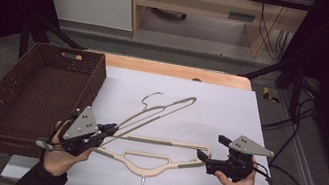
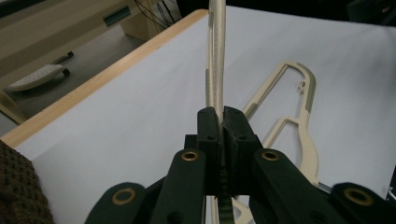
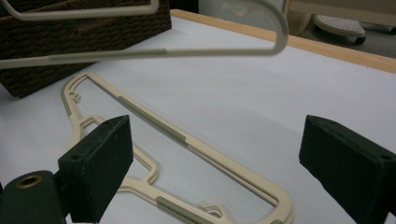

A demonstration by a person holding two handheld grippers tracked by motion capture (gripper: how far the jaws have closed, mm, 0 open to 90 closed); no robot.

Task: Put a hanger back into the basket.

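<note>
A dark brown woven pattern is shown by the wicker basket point(image 1: 35, 96). The table point(image 1: 176, 70) is edged in pale wood and is covered by a plain white sheet point(image 1: 230, 113). 2 cream hangers are seen: the lifted hanger point(image 1: 159, 114) and the flat hanger point(image 1: 150, 163), each marked with grey-green ribbed strips along the arms and fitted with a silver metal hook. Both the left gripper point(image 1: 113, 128) and the right gripper point(image 1: 202, 154) are coloured black, with brass-coloured rivets on the jaw arms and a grey plate on top. Black sleeves are worn.
</note>
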